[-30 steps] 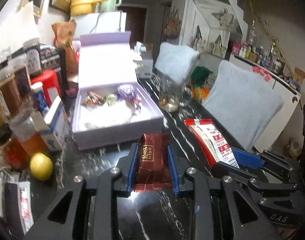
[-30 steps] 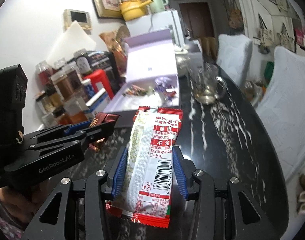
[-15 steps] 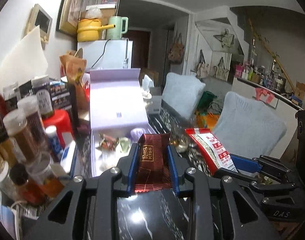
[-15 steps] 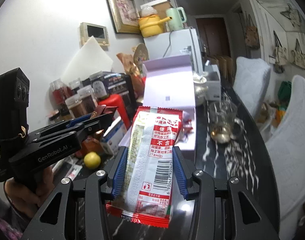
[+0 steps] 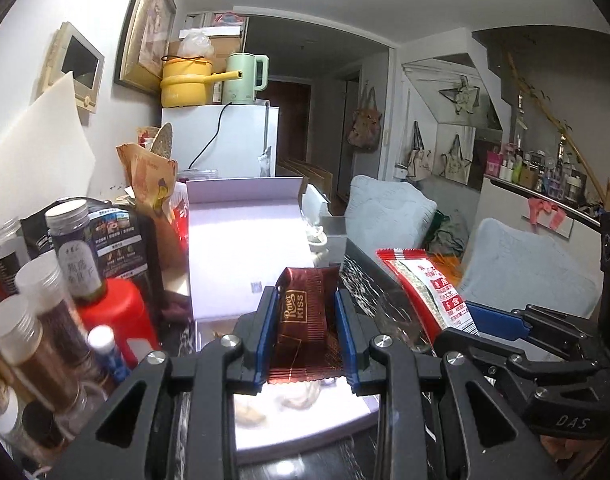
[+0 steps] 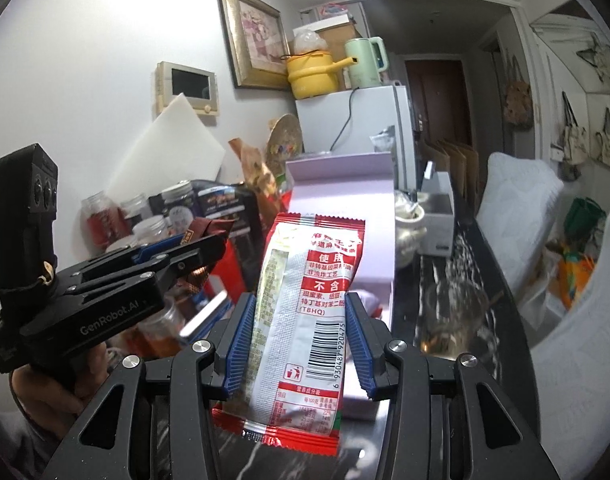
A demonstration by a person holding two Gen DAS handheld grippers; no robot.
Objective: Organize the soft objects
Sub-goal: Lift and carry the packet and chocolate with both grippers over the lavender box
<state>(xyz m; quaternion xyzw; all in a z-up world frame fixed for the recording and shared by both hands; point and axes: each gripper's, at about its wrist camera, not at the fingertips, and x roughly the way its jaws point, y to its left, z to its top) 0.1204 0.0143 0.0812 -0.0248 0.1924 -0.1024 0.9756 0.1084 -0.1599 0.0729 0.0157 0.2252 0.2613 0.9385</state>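
Note:
My left gripper (image 5: 304, 336) is shut on a dark red Raies Kiss chocolate packet (image 5: 303, 320) and holds it above the open lavender box (image 5: 245, 248). My right gripper (image 6: 301, 344) is shut on a red and white snack packet (image 6: 305, 304), also held up over the box (image 6: 345, 208). In the left wrist view the snack packet (image 5: 425, 284) and right gripper (image 5: 501, 336) show on the right. In the right wrist view the left gripper (image 6: 185, 256) shows on the left, level with mine. The box floor (image 5: 305, 404) holds pale padding and some sweets.
Jars and bottles (image 5: 45, 312) and a red container (image 5: 117, 320) crowd the left. A glass cup (image 6: 453, 316) stands on the black marble table (image 6: 437, 276) right of the box. A white fridge (image 5: 221, 140) stands behind, and grey cushioned chairs (image 5: 525, 272) on the right.
Both grippers have risen and moved forward over the box, each still gripping its packet. The view has tilted up, so the box interior has dropped below the fingers.

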